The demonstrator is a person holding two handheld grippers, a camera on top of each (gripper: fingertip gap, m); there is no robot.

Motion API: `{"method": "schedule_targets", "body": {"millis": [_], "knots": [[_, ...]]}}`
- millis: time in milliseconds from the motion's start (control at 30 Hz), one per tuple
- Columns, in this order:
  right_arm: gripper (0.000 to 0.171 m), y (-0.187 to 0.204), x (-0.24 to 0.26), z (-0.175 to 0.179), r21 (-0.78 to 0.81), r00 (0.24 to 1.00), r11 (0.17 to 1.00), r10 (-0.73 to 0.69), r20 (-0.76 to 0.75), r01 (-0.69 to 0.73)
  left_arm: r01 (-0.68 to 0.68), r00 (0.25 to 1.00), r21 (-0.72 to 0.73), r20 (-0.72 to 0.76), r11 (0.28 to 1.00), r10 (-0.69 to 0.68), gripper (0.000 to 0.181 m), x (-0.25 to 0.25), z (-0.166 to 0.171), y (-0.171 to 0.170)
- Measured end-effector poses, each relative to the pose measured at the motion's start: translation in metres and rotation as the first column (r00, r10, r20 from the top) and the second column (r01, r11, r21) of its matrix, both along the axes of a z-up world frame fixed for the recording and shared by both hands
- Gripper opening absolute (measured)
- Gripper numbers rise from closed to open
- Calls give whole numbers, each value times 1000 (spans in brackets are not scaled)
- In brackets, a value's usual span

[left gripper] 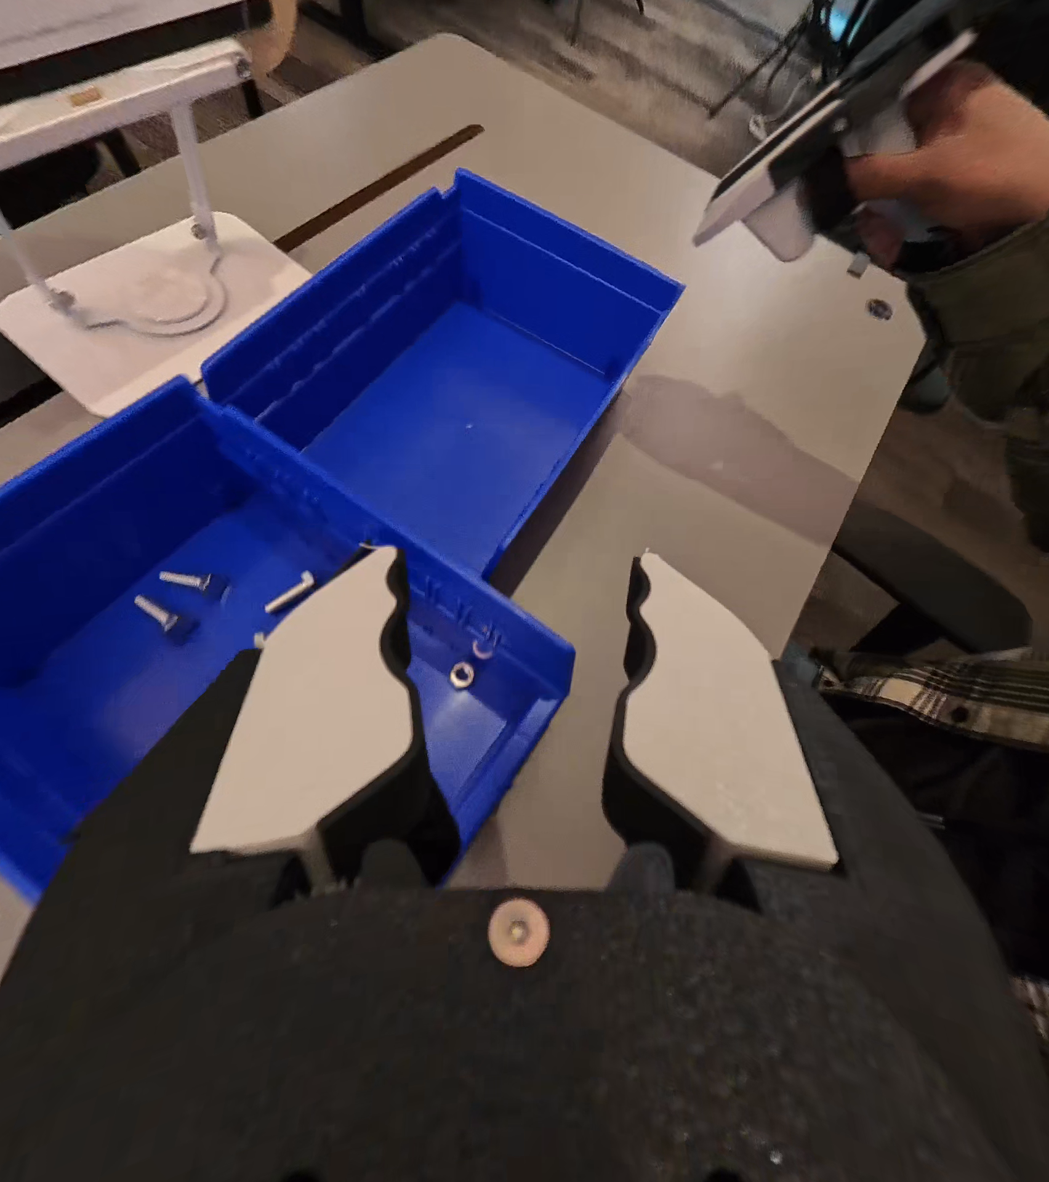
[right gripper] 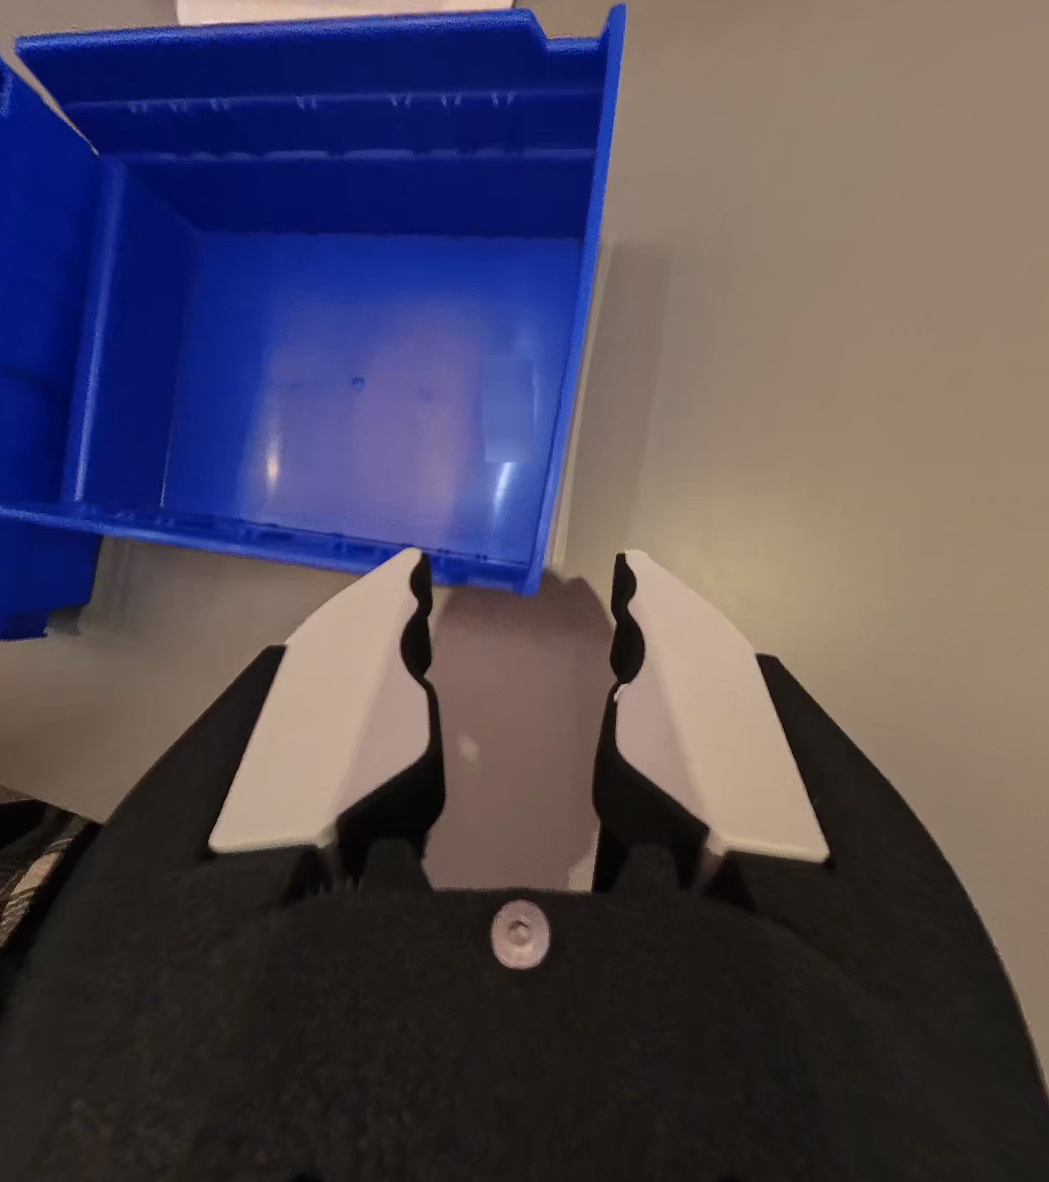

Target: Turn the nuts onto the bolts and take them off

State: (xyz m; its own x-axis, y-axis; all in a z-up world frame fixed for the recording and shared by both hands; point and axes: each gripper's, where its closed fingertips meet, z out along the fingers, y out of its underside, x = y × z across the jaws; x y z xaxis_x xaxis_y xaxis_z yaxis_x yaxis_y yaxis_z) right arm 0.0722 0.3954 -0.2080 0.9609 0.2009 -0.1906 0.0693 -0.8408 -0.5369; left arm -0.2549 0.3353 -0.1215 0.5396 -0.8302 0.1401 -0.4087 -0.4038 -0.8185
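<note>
Both tools spread, nothing held.
Left tool (left gripper: 512, 563) above the bin (left gripper: 547, 703) wall; small nut (left gripper: 462, 674) (near the corner) could slip.

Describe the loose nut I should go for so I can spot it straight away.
Two blue bins sit side by side on the grey table; take the nearer bin, the one holding hardware. The bolts lie toward its middle. The nut lies alone on the floor near the bin's right end wall, just right of the left gripper's left finger: a small silver ring with a hole, not a long shaft.
</note>
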Motion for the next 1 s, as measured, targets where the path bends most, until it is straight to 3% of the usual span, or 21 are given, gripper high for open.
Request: {"method": "schedule_targets", "body": {"millis": [133,300,333,400,567,767,900,1000], "knots": [[51,27,-9,-15,-96,999,995,3,34,0,-18,997,-74,79,997,24,62,-32,-12,-20],[42,35,-8,-47,-240,996,970,-23,86,43,-74,994,-96,73,993,81,61,-53,-29,-21],[37,35,-8,-54,-274,996,961,-20,85,43,-78,994,-97,73,992,85,61,-55,-30,-20],[5,31,-9,-66,-341,997,940,1,73,24,-84,993,-92,76,992,91,61,-58,-31,-18],[4,25,5,-69,-401,987,916,90,137,-28,-71,996,-110,46,991,77,59,-57,-41,-17],[4,22,64,-69,-440,968,894,180,175,-87,-63,996,-133,62,989,71,58,-55,-45,-14],[4,33,123,-70,-458,965,887,167,200,-58,-66,996,-154,57,986,75,57,-50,-50,-10],[7,56,153,-63,-360,982,932,107,157,-43,-72,995,-167,57,983,82,58,-45,-53,-7]]}}
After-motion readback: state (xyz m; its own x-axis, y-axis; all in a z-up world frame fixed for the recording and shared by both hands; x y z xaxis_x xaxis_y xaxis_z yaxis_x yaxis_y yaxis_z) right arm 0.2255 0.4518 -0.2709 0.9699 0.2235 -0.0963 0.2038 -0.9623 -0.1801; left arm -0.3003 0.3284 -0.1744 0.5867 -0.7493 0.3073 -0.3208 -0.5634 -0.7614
